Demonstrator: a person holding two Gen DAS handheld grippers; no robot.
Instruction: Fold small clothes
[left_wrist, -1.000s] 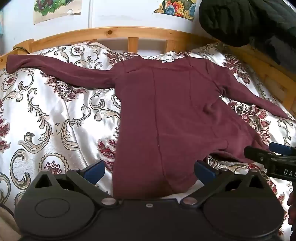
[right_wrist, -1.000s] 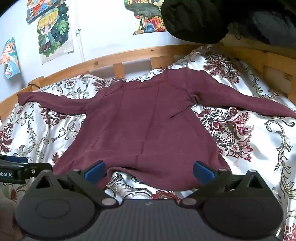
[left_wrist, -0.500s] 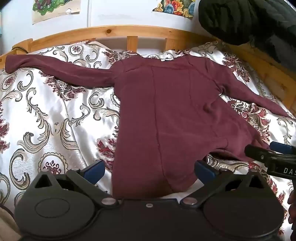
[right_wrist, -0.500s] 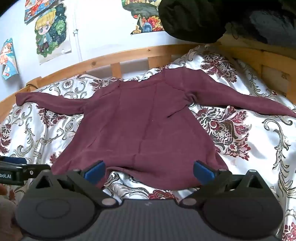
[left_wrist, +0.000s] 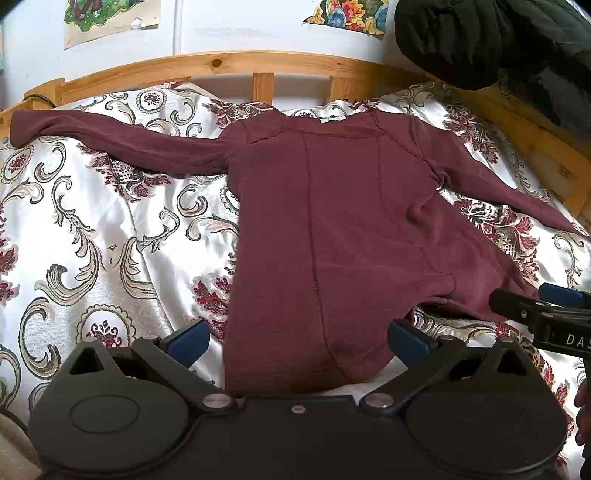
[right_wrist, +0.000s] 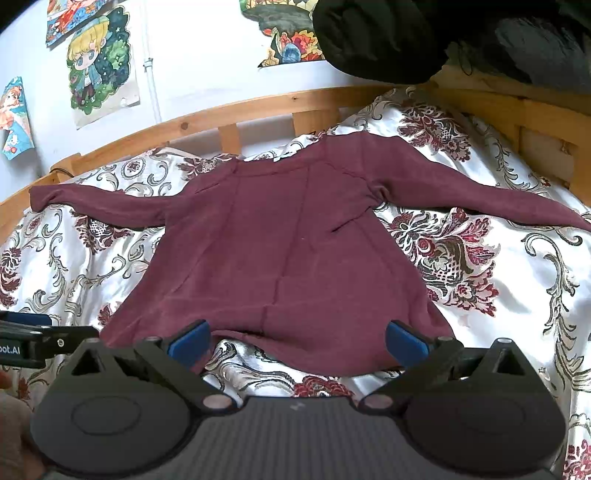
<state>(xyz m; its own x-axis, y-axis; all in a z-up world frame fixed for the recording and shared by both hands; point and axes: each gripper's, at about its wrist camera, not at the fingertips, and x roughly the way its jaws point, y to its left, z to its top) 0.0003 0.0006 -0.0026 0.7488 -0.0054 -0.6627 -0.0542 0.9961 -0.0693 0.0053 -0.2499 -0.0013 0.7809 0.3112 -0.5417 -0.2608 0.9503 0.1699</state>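
- Currently, a maroon long-sleeved top (left_wrist: 332, 236) lies flat and unfolded on a bed covered by a white satin bedspread (left_wrist: 92, 236) with a red and beige floral scroll pattern.
- Both sleeves extend outward to either side; the neckline points toward the wooden headboard (left_wrist: 221, 62), and the hem lies nearest the cameras.
- No containers appear in either view.
- Left gripper (left_wrist: 297, 339): jaws spread wide, blue pads on each side of the left portion of the hem. The hem sits between the fingers in the left wrist view; contact with the fabric cannot be determined.
- Right gripper (right_wrist: 297, 338): jaws spread wide and holding nothing. In the right wrist view, its fingers frame the right portion of the hem from just above the bedspread.
- Each gripper is partly visible at the edge of the other camera's view, so the two are positioned side by side along the hem.
- Cartoon posters (right_wrist: 99, 70) hang on the white wall, and a black padded garment (left_wrist: 495, 37) sits at the upper right.
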